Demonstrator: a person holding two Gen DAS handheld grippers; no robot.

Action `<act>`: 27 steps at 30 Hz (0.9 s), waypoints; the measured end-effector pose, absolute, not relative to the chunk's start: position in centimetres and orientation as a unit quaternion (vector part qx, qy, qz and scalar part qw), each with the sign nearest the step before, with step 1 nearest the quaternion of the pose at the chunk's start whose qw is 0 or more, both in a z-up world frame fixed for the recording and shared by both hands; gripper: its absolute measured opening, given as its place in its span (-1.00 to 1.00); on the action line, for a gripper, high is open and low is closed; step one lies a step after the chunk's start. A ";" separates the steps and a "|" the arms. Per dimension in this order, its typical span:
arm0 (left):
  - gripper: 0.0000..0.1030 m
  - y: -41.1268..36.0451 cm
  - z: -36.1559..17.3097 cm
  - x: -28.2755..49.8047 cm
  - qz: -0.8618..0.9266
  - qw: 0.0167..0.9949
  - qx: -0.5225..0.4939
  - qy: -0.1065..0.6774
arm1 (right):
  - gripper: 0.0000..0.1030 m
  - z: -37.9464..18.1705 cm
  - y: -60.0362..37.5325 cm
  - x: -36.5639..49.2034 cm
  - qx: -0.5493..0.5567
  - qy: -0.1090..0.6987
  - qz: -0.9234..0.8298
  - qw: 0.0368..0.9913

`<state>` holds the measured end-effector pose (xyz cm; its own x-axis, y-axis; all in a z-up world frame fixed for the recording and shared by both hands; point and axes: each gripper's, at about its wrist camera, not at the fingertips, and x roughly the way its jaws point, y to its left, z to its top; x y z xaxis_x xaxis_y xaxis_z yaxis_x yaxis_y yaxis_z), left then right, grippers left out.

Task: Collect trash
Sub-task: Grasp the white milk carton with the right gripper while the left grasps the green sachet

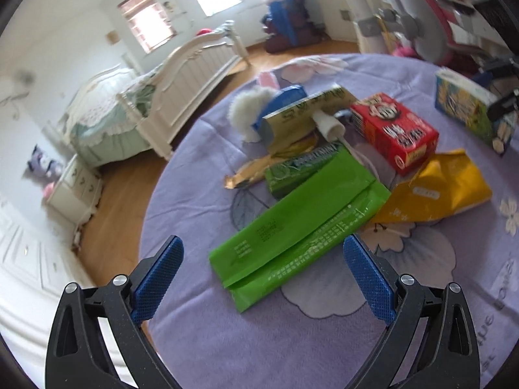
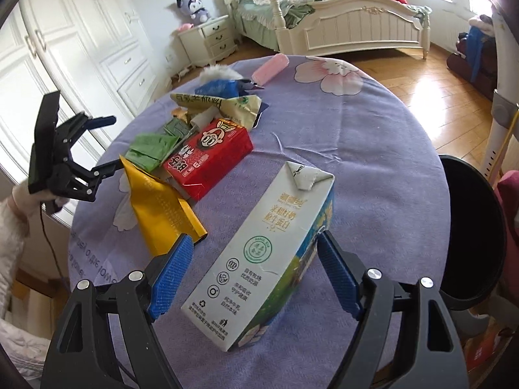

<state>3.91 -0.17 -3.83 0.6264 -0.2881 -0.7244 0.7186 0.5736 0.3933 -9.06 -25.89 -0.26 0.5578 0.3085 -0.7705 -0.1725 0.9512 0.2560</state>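
Straddling milk carton (image 2: pixel 275 253) — right hand-held gripper (image 2: pixel 256 275) wide, untouching | left hand-held gripper (image 1: pixel 262 272) wide, empty

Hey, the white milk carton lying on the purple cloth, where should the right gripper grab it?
Grip the milk carton across its long side walls near mid-length, coming down from above. It lies flat, already between the open right gripper fingers, which would probably straddle its width.

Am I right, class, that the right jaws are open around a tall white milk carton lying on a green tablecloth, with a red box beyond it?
Not quite: the tablecloth is purple with flowers, not green. The right wrist view shows it. The rest holds: the right gripper has open jaws either side of the lying white milk carton, with the red box beyond.
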 end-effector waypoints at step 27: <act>-0.43 -0.4 -5.8 9.4 -0.315 0.829 0.270 0.375 | -0.10 -1.2 -27.2 -6.3 0.064 0.446 0.144 0.881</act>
<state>9.44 -0.39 -5.75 0.5202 -0.3207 -0.7916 0.7251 0.6555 0.2110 -6.29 -27.20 -1.19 0.5607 0.3103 -0.7677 -0.1965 0.9505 0.2406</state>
